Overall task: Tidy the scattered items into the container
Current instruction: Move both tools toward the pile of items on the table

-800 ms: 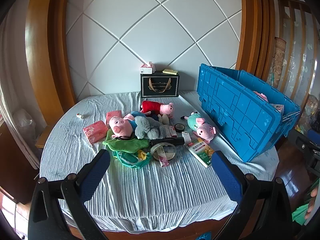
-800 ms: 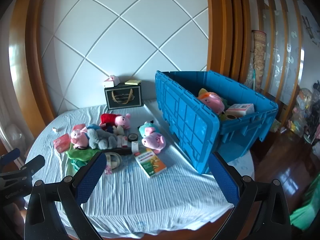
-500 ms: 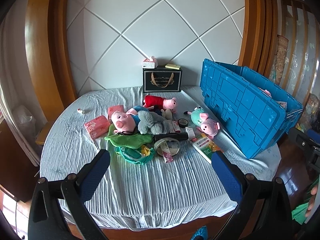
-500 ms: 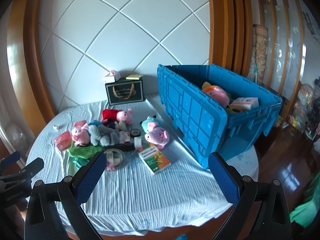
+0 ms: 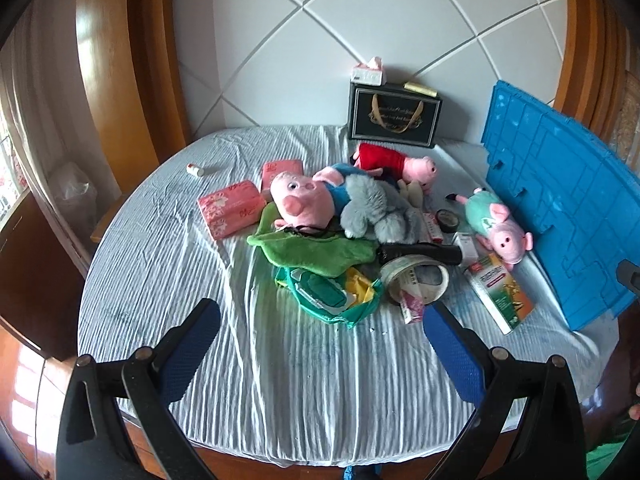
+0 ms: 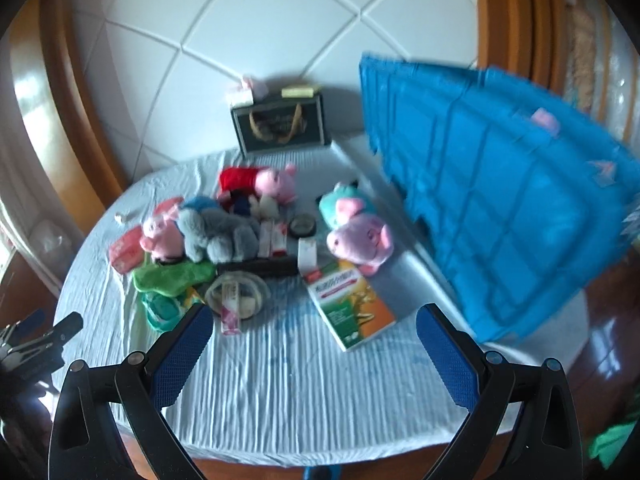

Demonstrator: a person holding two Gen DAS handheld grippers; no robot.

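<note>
Grippers, left (image 5: 320,338) and right (image 6: 310,336), spread wide over striped cloth (image 5: 280,380), gripping nothing. Toys (pig plush (image 5: 304,200) among them) heaped left of blue crate (image 5: 560,216).

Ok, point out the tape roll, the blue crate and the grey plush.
tape roll (image 5: 414,278): left wrist view, on its near rim.
blue crate (image 5: 560,208): left wrist view, on its ribbed side wall.
grey plush (image 5: 376,210): left wrist view, on the middle of its furry body.
</note>
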